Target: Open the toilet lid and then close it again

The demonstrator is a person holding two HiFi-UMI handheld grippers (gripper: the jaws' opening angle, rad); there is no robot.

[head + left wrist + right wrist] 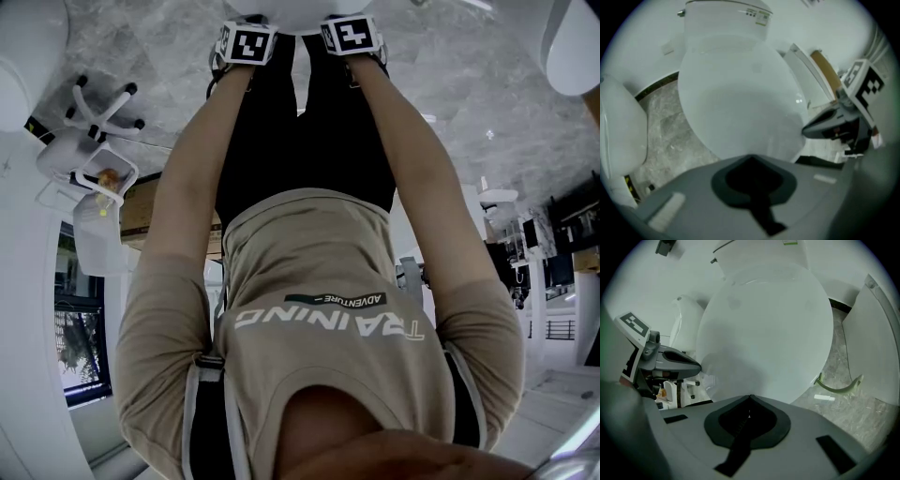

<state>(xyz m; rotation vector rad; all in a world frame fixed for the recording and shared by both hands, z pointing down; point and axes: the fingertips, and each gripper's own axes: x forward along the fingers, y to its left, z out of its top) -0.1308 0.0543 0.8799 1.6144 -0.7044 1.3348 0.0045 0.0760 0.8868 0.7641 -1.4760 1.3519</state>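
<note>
Beneath both claws, the white oval plastic toilet lid (740, 93) lies down flat, hiding the bowl. Left claw (749, 156) and right claw (750, 397) are pinched closed, empty, tips at its front edge.

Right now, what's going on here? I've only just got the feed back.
A person leans over a toilet with a gripper in each hand, both arms stretched toward it. The toilet lid is down, closed. The left gripper and the right gripper sit side by side at the lid's front edge, each with its jaws together and nothing between them. Whether the tips touch the lid can't be told.
</note>
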